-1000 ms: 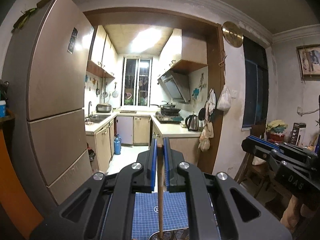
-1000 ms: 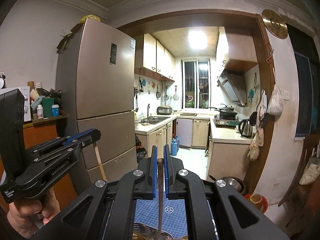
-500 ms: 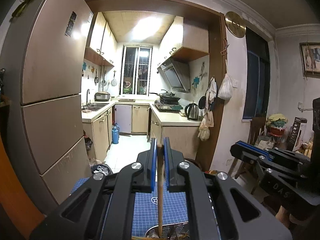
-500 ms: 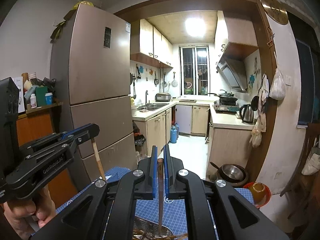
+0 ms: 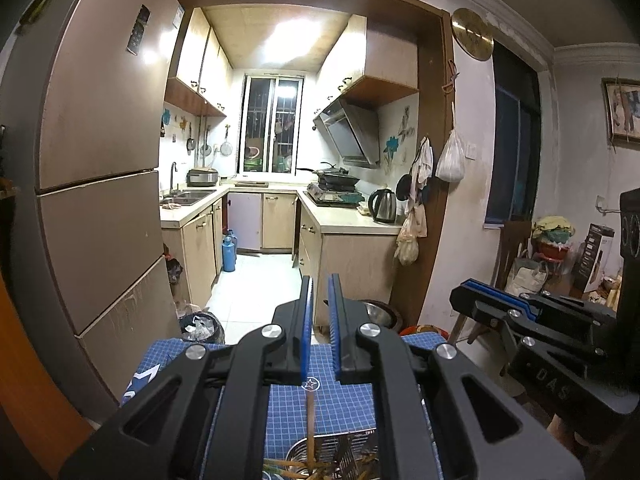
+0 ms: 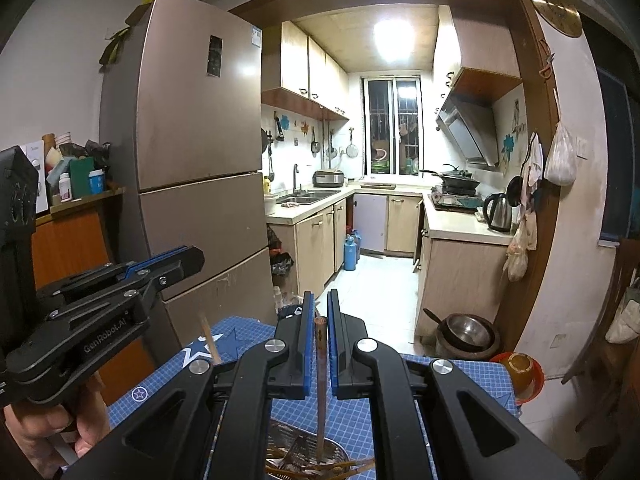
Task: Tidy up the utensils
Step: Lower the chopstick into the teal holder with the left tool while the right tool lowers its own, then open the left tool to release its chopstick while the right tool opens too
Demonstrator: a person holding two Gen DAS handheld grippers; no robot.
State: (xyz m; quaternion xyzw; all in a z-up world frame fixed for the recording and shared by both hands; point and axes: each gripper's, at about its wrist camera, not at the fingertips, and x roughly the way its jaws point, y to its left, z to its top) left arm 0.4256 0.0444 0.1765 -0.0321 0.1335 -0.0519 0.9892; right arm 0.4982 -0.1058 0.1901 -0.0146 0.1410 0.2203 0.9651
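In the left wrist view my left gripper (image 5: pixel 319 292) stands open over a metal utensil holder (image 5: pixel 320 450). A light wooden chopstick (image 5: pixel 310 416) stands in the holder below the jaws, free of them. My right gripper shows at the right (image 5: pixel 464 296). In the right wrist view my right gripper (image 6: pixel 319 312) has a small gap between its pads, with a dark wooden chopstick (image 6: pixel 321 380) upright between them, its lower end in the holder (image 6: pixel 308 456). My left gripper (image 6: pixel 192 258) shows at the left above the light chopstick (image 6: pixel 210 340).
A blue grid mat (image 5: pixel 344 404) covers the table under the holder. A tall brown fridge (image 6: pixel 200 160) stands to the left. Beyond the table is a kitchen floor with a metal pot (image 6: pixel 468 332) and an orange bowl (image 6: pixel 520 368) to the right.
Both grippers tilted down toward the holder. My left gripper opened and the light chopstick dropped from its jaws into the holder. My right gripper's jaws parted slightly around the dark chopstick.
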